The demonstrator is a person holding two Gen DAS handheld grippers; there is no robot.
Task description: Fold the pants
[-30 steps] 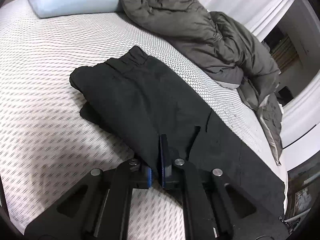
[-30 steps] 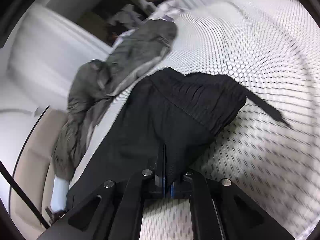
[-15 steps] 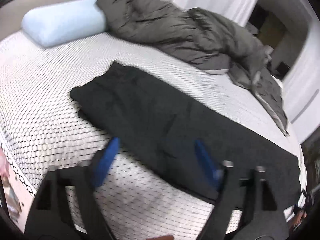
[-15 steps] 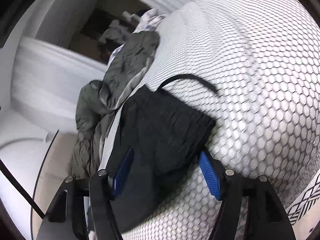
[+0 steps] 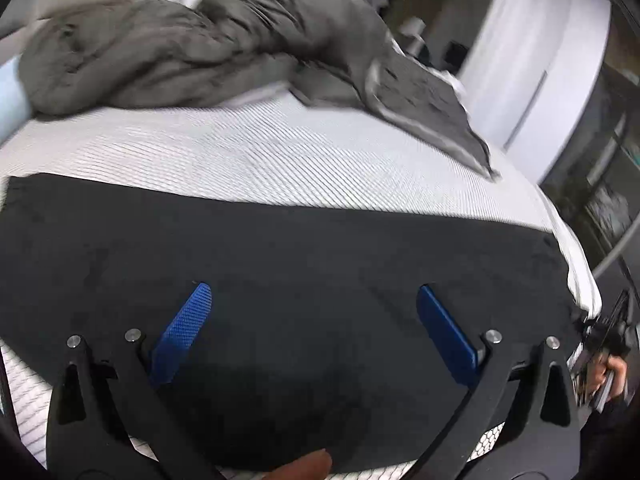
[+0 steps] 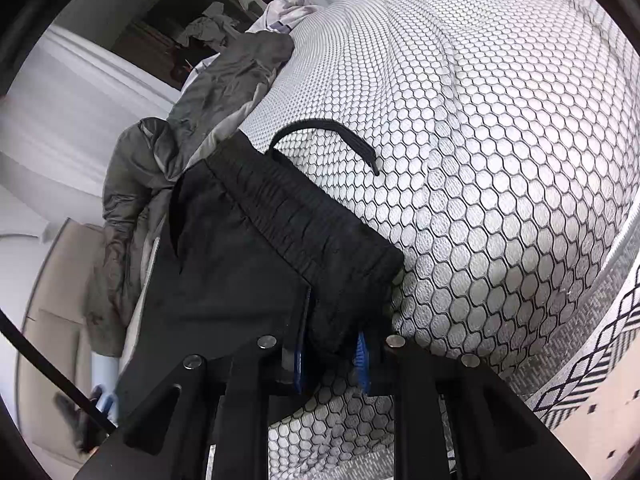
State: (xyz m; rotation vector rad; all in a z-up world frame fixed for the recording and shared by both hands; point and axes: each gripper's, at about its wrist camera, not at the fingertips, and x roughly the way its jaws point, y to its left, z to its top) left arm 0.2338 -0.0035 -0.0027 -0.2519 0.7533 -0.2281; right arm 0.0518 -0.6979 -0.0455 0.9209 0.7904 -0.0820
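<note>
- Released, the pants [image 5: 280, 280] lie flat; left gripper [image 5: 312, 320], swung toward the hems, is opening wide, empty.
- Right gripper [image 6: 332, 344] is closing on the waistband [image 6: 320, 216] corner, ready for the next fold.

No readable text, labels or numbers anywhere in view. Nothing printed on any surface that I can make out.

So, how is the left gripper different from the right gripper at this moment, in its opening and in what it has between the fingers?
The left gripper stands wide and is opening, while the right gripper is narrow and closing. The left one hovers over the flat black pants with nothing pinched; the right one has the gathered waistband corner between its pads. Both have blue pads on black fingers and point down at the same pants on the bed.
</note>
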